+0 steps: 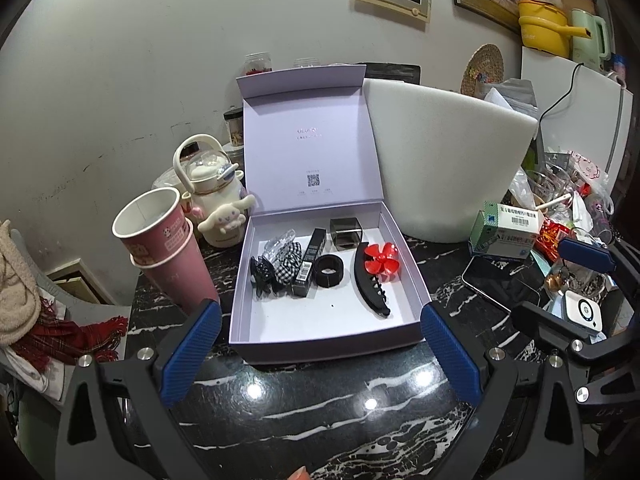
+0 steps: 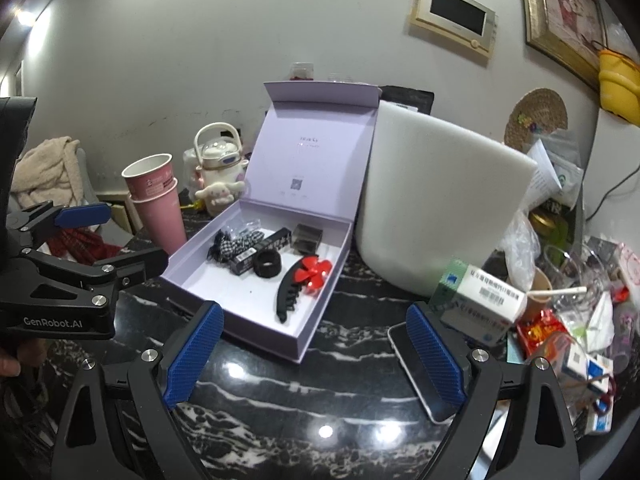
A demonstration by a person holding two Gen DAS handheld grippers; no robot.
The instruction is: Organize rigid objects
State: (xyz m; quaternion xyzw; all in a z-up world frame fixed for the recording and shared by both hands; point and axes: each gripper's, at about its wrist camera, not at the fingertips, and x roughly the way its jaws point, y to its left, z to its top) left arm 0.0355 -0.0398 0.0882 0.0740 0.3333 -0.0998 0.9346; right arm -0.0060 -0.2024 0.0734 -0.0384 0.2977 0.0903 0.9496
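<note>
Nearest, left gripper [image 1: 320,350] and right gripper [image 2: 316,354]: jaws wide apart, nothing between the pads. Beyond, at 12 o'clock on the marble table [image 1: 320,396], lavender box [image 1: 332,344], lid upright. Inside: black hair claw [image 1: 370,286] with red flower [image 1: 381,261] at 1 o'clock, black ring [image 1: 328,271], gingham scrunchie [image 1: 289,262].

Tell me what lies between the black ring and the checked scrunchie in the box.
A black lipstick tube lies between ring and scrunchie, clearest in the left wrist view.
</note>
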